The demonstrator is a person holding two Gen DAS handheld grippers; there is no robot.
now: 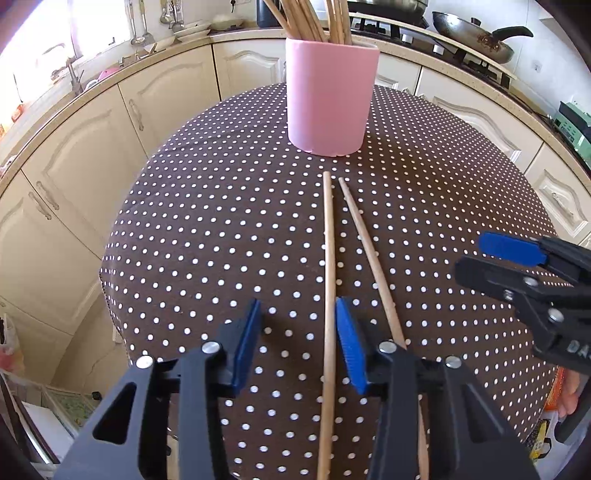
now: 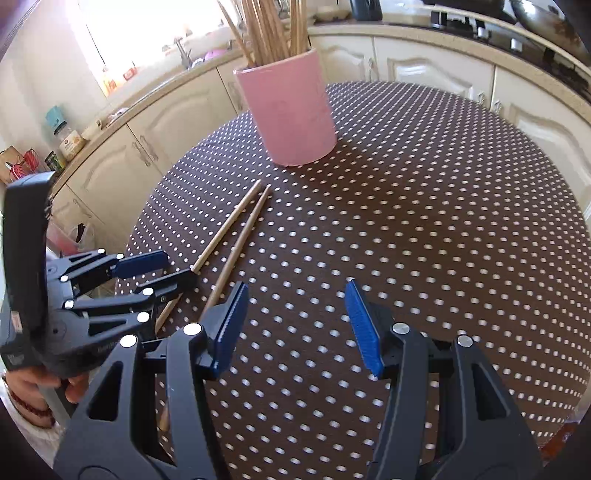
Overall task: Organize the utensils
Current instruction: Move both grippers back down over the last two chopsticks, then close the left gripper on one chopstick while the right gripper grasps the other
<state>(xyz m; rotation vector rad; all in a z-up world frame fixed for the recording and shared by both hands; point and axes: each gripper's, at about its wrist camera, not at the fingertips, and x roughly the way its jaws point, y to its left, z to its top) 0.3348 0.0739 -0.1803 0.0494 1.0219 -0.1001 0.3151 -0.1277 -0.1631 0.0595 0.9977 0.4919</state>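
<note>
Two wooden chopsticks lie on the dotted tablecloth, pointing at a pink cup (image 1: 331, 96) full of chopsticks. My left gripper (image 1: 298, 349) is open, low over the table, its jaws around the left chopstick (image 1: 329, 280), close to the right pad; the right chopstick (image 1: 369, 260) runs under the right finger. My right gripper (image 2: 295, 325) is open and empty above bare cloth, to the right of both chopsticks (image 2: 236, 242). It also shows at the right edge of the left wrist view (image 1: 480, 254). The pink cup (image 2: 291, 110) stands beyond.
The round table (image 1: 207, 236) with brown dotted cloth drops off at left and front. Cream kitchen cabinets (image 1: 74, 155) curve behind it. A stove with a wok (image 1: 476, 35) is at the back right.
</note>
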